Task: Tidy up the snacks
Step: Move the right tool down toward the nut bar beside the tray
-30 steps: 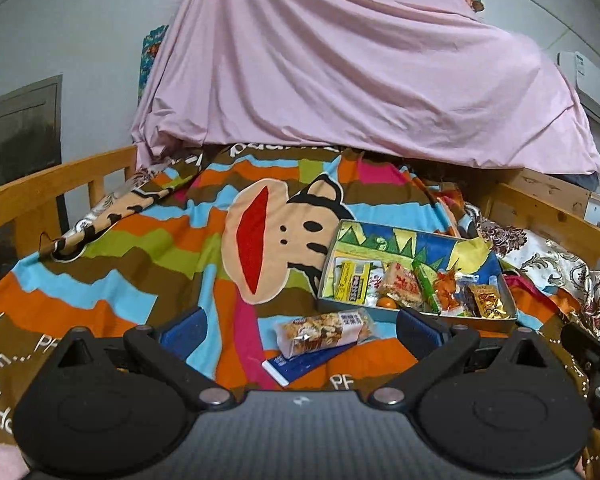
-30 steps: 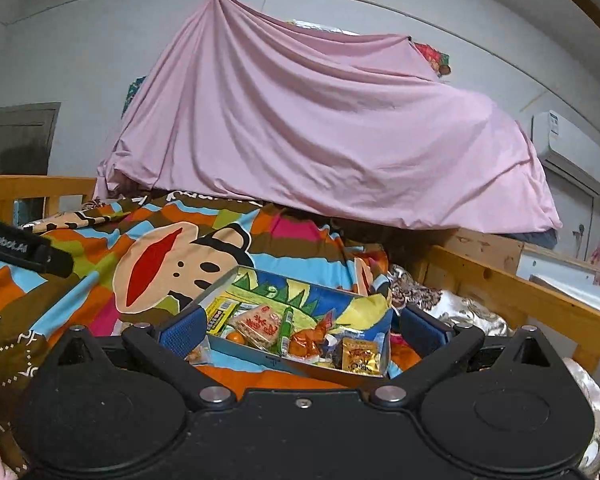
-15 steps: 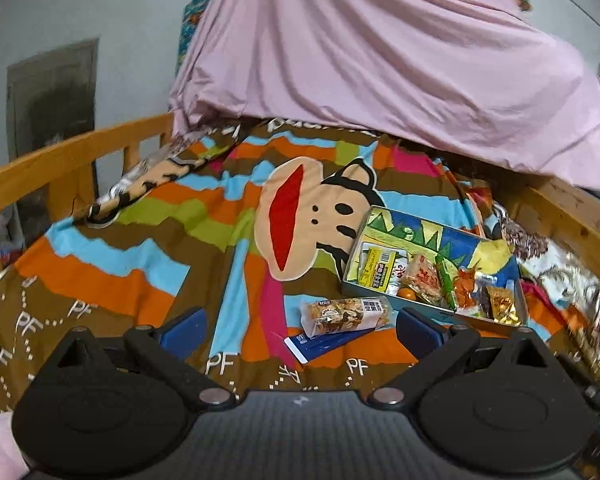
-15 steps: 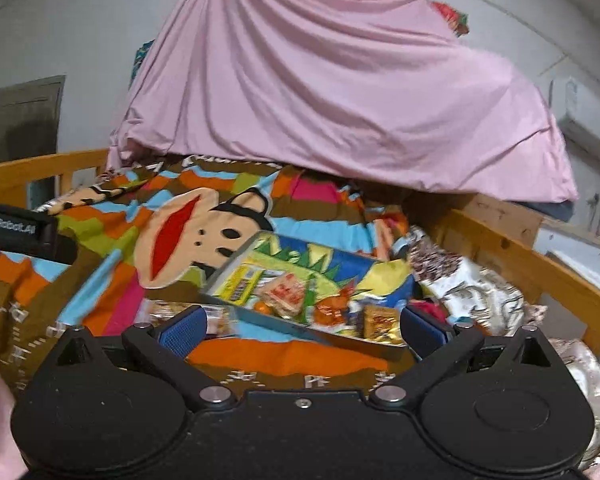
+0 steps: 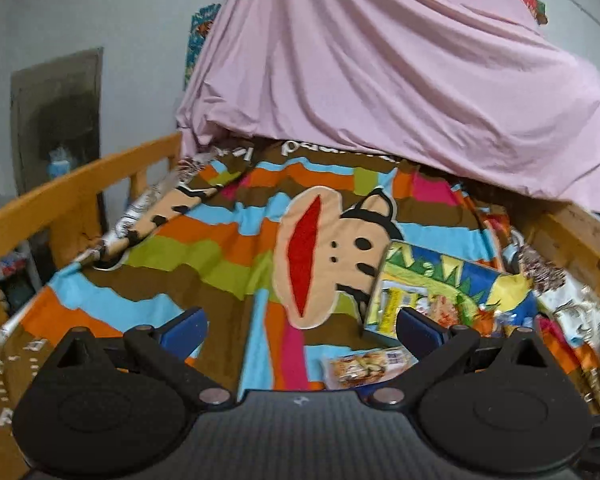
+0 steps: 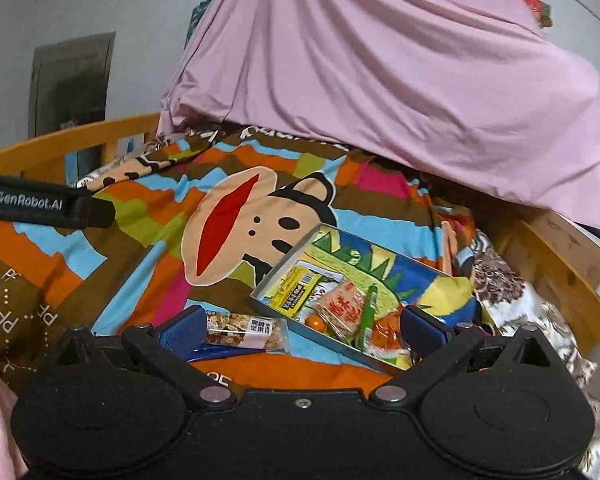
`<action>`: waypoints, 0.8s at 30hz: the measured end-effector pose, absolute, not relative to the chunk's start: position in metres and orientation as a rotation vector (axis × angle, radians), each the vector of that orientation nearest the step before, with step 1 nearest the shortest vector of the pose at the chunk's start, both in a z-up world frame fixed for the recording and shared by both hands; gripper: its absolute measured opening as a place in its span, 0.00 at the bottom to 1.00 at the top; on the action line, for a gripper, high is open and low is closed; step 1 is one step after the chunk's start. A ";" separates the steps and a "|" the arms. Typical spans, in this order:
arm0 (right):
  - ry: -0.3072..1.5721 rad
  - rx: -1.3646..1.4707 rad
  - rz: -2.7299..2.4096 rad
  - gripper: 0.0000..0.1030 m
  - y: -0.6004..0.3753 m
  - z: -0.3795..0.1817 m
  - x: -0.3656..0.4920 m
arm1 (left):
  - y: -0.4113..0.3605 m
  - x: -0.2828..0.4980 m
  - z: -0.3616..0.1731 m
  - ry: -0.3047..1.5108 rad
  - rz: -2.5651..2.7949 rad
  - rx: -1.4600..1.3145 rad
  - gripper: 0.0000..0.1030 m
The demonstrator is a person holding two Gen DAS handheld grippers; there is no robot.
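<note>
Both pairs of fingers [image 6: 182,330] spread wide and empty, we judge the bar [image 6: 246,330] beside the tray's [image 6: 278,310] near edge light, crinkly, slippery: we would pinch its middle.

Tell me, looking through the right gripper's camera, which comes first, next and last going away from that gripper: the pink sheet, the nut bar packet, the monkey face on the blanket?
1. The nut bar packet, just ahead of the right gripper, toward its left finger, on the blanket.
2. The monkey face, further up the bed, left of the snack box.
3. The pink sheet, draped at the far end.
</note>
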State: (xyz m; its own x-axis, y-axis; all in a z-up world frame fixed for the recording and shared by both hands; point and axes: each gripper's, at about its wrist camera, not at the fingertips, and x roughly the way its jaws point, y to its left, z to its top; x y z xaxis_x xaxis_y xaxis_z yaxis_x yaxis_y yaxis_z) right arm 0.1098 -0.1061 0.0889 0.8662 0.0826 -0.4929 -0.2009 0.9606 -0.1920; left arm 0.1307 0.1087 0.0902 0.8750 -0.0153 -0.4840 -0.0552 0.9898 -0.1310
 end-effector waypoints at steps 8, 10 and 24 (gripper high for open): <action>0.503 -0.225 0.191 0.99 -0.102 0.070 0.152 | 0.109 0.163 0.065 0.598 0.059 -0.087 1.00; 0.507 -0.217 0.202 0.99 -0.103 0.061 0.160 | 0.107 0.169 0.061 0.623 0.077 -0.072 1.00; 0.523 -0.202 0.267 0.99 -0.121 -0.013 0.187 | 0.077 0.221 0.034 0.759 0.067 0.089 1.00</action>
